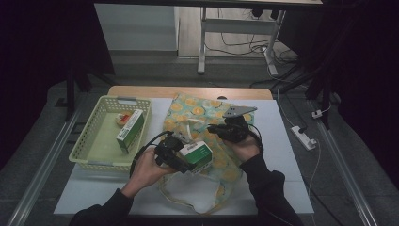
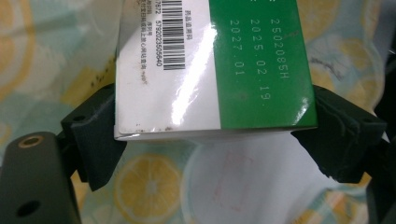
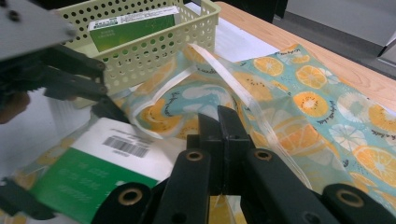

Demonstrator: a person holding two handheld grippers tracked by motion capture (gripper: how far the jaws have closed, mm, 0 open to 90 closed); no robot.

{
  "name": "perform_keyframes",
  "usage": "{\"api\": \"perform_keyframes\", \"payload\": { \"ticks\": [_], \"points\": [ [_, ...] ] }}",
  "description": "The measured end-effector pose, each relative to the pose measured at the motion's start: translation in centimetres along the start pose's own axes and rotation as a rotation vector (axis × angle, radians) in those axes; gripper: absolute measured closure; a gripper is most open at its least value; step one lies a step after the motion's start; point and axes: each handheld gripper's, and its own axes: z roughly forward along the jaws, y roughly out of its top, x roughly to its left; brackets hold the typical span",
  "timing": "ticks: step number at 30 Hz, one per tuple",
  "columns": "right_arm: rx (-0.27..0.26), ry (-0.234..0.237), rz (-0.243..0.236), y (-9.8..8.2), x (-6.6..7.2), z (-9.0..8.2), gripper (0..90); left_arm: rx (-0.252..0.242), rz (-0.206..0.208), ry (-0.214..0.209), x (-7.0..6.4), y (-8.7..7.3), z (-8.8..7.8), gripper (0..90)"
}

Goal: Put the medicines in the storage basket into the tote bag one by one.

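Left gripper (image 1: 186, 157) clamps a green-and-white box (image 1: 197, 154) over the lemon-print bag (image 1: 226, 165); right gripper (image 1: 214, 128) pinches the bag's fabric, jaws together

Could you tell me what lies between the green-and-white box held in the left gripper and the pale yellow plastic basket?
In the high view, a strip of the lemon-print fabric bag and bare white tabletop separate the held green-and-white box from the pale yellow plastic basket.
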Motion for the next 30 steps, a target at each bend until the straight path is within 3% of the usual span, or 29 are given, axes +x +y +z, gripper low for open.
{"api": "perform_keyframes", "payload": {
  "ticks": [10, 30],
  "points": [
    [0.000, 0.007, -0.009, 0.1, 0.3, 0.0, 89.5, -0.008, -0.030, 0.023, 1.3, 1.8, 1.5, 15.3],
    [0.016, 0.022, -0.002, -0.1, 0.3, 0.5, 89.6, -0.025, -0.075, 0.143, 3.5, 3.7, 3.7, 15.2]
  ]
}}
